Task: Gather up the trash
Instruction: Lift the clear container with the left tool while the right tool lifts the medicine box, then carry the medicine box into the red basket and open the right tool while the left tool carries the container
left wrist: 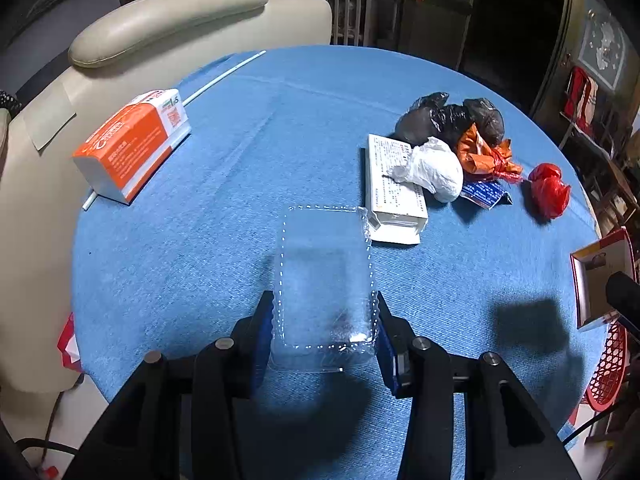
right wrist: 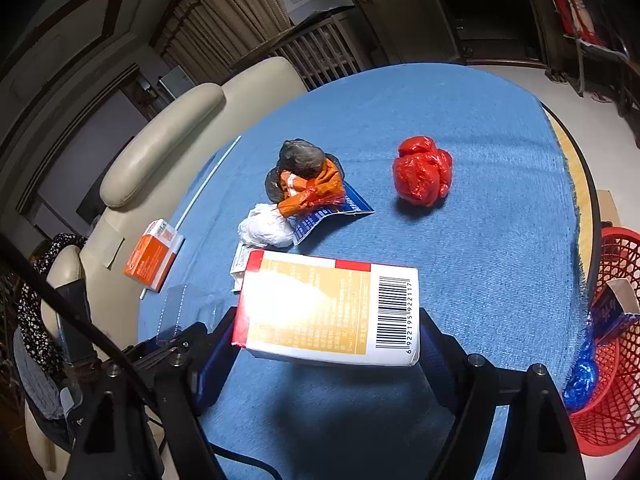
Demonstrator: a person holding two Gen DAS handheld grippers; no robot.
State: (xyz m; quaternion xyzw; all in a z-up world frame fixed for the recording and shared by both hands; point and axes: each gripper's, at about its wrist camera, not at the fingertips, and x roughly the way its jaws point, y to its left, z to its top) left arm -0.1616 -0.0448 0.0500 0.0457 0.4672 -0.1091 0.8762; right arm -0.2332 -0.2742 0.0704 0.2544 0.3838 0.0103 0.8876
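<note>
red basket [right wrist: 616, 344]: cut by right edge | white carton [left wrist: 394, 188]: partly under white bag [left wrist: 434, 168]

A rough, matt blue woven cloth [left wrist: 240, 240] covers the tabletop, on it a clear glossy plastic clamshell tray [left wrist: 326, 280], a crinkled shiny red plastic bag [right wrist: 422, 170] at two o'clock, and a smooth printed cardboard box [right wrist: 328, 308].
</note>
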